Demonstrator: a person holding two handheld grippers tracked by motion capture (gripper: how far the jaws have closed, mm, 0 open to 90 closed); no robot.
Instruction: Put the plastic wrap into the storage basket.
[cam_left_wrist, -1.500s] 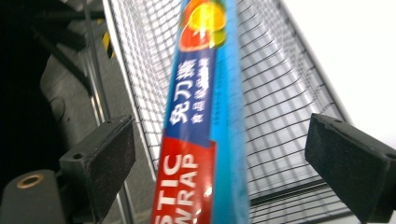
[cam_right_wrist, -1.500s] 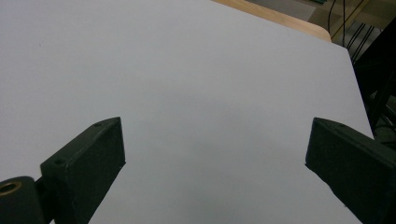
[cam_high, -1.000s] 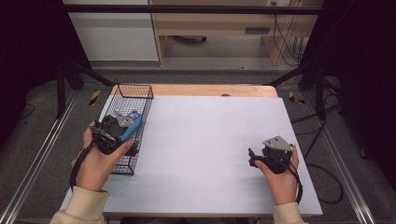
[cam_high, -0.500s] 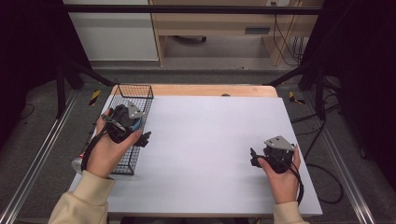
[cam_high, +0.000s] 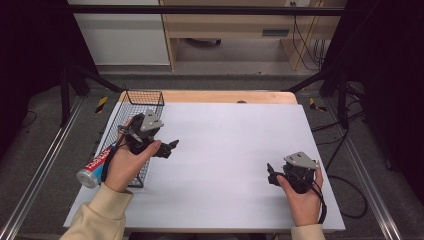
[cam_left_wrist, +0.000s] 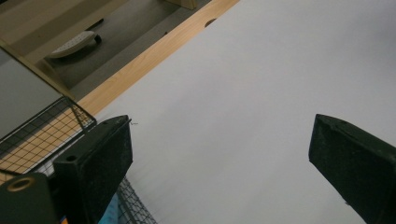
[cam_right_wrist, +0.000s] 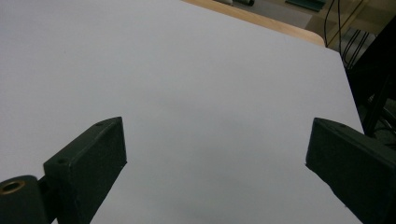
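Observation:
My left gripper (cam_high: 168, 148) hangs just right of a black wire basket (cam_high: 131, 106), over the white table top (cam_high: 235, 150). Its jaws stand wide open, and in the left gripper view (cam_left_wrist: 219, 154) nothing is between them. A red, white and blue tube (cam_high: 95, 167) with a silver end lies at the basket's near left corner, partly hidden by the left hand. I cannot tell whether it rests inside or over the rim. My right gripper (cam_high: 271, 176) is held at the near right of the table, open and empty, as the right gripper view (cam_right_wrist: 217, 154) also shows.
The basket's corner (cam_left_wrist: 70, 112) and a blue patch (cam_left_wrist: 108, 213) behind its mesh sit by the left jaw. A wooden strip (cam_high: 210, 96) runs along the table's far edge. Metal rails (cam_high: 35, 180) flank the table, with cables (cam_high: 350, 185) on the floor at the right.
The left gripper has moved from above the basket to the right, out over the white table top. The tube now shows beside the left wrist. The right hand has hardly moved.

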